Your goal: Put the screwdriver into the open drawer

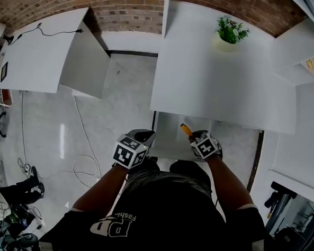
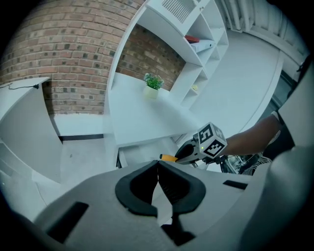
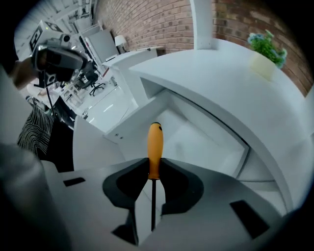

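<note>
Lower the orange-handled screwdriver [image 3: 155,147], clamped by the fingers [image 3: 177,182] of the right gripper [image 3: 152,165], flat into the white open drawer [image 3: 198,142] beneath those fingers.

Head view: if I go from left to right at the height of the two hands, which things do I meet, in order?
cable on the floor → left claw → screwdriver → right claw, which holds the screwdriver
</note>
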Motion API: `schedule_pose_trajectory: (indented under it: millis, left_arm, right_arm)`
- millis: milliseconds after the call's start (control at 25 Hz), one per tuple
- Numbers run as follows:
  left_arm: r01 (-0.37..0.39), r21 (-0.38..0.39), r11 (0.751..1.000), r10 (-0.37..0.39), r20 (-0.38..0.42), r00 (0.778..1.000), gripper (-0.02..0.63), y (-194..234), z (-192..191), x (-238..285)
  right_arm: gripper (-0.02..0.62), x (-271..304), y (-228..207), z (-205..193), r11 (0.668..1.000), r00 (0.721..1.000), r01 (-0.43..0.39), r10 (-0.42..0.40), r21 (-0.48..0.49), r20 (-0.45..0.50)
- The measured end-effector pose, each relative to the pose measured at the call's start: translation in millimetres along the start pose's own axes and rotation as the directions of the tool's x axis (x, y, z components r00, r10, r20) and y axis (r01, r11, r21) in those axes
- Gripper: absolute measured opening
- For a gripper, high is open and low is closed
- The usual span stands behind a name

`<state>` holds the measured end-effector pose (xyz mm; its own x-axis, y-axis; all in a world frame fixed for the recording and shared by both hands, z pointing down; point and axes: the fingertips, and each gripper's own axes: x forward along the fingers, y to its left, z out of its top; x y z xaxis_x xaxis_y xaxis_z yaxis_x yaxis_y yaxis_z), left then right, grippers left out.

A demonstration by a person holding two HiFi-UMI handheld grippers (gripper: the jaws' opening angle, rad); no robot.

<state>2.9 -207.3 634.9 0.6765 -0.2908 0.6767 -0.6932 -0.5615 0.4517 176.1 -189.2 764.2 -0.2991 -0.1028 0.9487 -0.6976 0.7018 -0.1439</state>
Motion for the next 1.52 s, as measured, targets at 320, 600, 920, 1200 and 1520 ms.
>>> schedule_pose_trajectory:
  millis: [320,600,920,1200,1520]
  left_arm:
    - [-0.058,-0.060,0.997,0.058,0.007,0.998,0.018,5.1,-13.8,-17.8]
    - [-0.128,-0.121,0.984,0.129,0.006,0.992,0.018,17.4,-29.2,-25.1]
    - [-0.125,-0.140,0.982,0.124,-0.017,0.992,0.018,14.6,-43.8,-19.3]
    - [-0.137,-0.131,0.982,0.136,-0.021,0.991,0.018,12.6,-42.4,-18.7]
    - [-0.133,-0.134,0.982,0.131,-0.024,0.991,0.018,8.7,-46.6,-19.9]
  right_arm:
    - [0.077,40.8,-0.8,0.4,0.968,0.994,-0.009,-0.020,-0.250,-0.111]
    - [0.058,62.2,-1.6,16.7,0.931,0.997,-0.048,0.020,-0.361,-0.081]
    - [0.058,73.3,-10.2,19.5,0.916,0.997,-0.032,0.002,-0.401,-0.076]
    - [0.005,91.1,-19.7,-6.5,0.881,0.994,0.000,-0.053,-0.473,-0.100]
    - [0.005,93.8,-8.9,-3.2,0.879,0.994,-0.007,-0.044,-0.477,-0.096]
